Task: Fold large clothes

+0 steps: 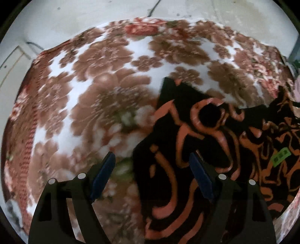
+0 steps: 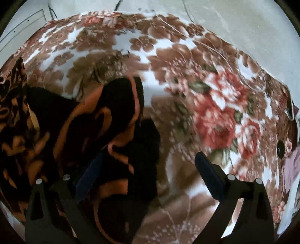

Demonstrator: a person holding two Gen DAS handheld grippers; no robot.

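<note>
- Landmark for all positions: the flowered blanket (image 1: 97, 90), white ground with brown and red blooms, spread over a raised surface; pale floor (image 1: 75, 16) shows beyond its far edge.
- The garment (image 1: 215, 142), black cloth with orange swirls, lies on the blanket, in the right half of the left wrist view and reaching from mid-frame down to the lower edge.
- A small green tag (image 1: 280, 157) sits on the garment toward the blanket's right side.
- Left gripper (image 1: 151, 165): jaws spread wide, blue pads well apart, nothing between them. Its left finger hangs over bare blanket, its right finger over the garment's near left edge. Contact with the cloth cannot be judged; the frame is motion-blurred.
- In the right wrist view the garment (image 2: 78, 135) occupies the blanket's left portion, bunched and rumpled, with one dark fold (image 2: 123, 97) raised toward the blanket's middle.
- Right gripper (image 2: 150, 165): jaws also wide apart, gripping nothing. Its left finger lies over the garment's crumpled edge, its right finger over bare blanket beside a red rose cluster (image 2: 217, 120).
- A thin pale cord (image 2: 215, 48) loops across the far right part of the blanket.
- A small dark round object (image 2: 280, 149) rests near the blanket's right edge; identity not readable.
- A dark cable (image 1: 152, 9) runs across the floor past the blanket's far edge.
</note>
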